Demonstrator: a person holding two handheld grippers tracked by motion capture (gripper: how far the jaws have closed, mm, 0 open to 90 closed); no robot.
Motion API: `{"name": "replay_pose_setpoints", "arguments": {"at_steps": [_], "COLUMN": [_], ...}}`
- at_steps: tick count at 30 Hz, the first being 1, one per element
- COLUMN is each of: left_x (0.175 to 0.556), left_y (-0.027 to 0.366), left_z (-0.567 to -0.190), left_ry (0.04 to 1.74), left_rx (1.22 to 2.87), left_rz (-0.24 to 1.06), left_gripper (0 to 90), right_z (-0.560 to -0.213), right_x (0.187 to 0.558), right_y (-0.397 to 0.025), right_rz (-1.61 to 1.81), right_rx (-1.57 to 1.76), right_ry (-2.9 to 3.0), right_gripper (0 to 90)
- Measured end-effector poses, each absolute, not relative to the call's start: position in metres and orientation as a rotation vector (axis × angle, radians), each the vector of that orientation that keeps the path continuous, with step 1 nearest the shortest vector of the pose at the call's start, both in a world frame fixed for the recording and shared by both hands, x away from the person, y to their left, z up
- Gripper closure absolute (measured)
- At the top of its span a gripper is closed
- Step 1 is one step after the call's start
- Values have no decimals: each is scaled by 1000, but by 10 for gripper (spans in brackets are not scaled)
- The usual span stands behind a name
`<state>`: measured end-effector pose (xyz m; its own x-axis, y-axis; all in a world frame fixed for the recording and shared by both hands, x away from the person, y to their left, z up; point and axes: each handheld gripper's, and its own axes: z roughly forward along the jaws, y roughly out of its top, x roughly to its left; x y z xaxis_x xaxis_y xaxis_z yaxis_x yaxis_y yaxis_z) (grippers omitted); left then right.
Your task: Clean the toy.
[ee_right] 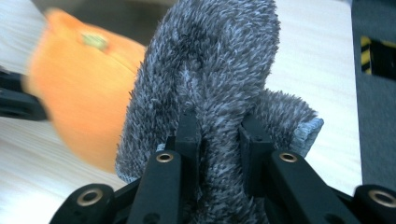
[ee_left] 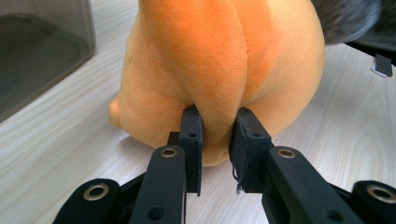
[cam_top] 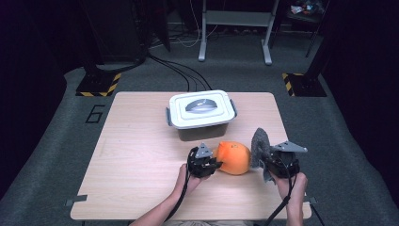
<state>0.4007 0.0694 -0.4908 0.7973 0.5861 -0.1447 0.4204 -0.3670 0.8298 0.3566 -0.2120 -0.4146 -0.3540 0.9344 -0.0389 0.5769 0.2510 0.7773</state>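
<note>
An orange plush pumpkin point(cam_top: 234, 157) rests on the wooden table point(cam_top: 136, 160) between both hands. My left gripper point(cam_top: 212, 165) is shut on a fold of the orange plush pumpkin point(ee_left: 219, 70), pinching its soft ridge between both jaws. My right gripper point(cam_top: 264, 162) holds a grey fluffy cloth point(cam_top: 259, 143) upright, just right of the pumpkin. In the right gripper view the grey fluffy cloth point(ee_right: 210, 79) is squeezed between the jaws, with the pumpkin point(ee_right: 88, 88) blurred behind it at the left.
A grey plastic box with a white clip lid point(cam_top: 201, 110) stands at the table's far middle; its wall point(ee_left: 42, 51) is close on the left in the left gripper view. Cables and stand legs lie on the floor beyond.
</note>
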Motion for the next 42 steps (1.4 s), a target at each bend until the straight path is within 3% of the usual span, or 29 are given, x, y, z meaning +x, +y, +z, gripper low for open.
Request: {"name": "replay_pose_setpoints", "arguments": {"at_steps": [8,21,25,29,34,39,42], "left_x": [401,403,403,400,400,401,401], "left_y": [70,70,70,71,71,67,64], "left_z": [-491,-490,-489,-488,-490,-492,-494], "left_ry": [745,742,736,697,684,660,643], "left_rx": [2013,2015,2001,2037,2059,2079,2093], "left_rz": [217,216,217,273,301,315,320], "left_gripper": [751,719,644,485,354,240,235], "right_z": [-397,-421,-421,-421,-421,-421,-422], "right_x": [349,375,377,380,384,386,387], "right_y": [-187,-161,-161,-163,-164,-166,-166], "right_rz": [1011,950,933,930,924,924,922], "right_rx": [1255,1251,1251,1268,1269,1279,1284], "right_ry": [2084,2180,2177,2167,2167,2166,2163], "right_gripper": [725,727,727,727,727,727,727]}}
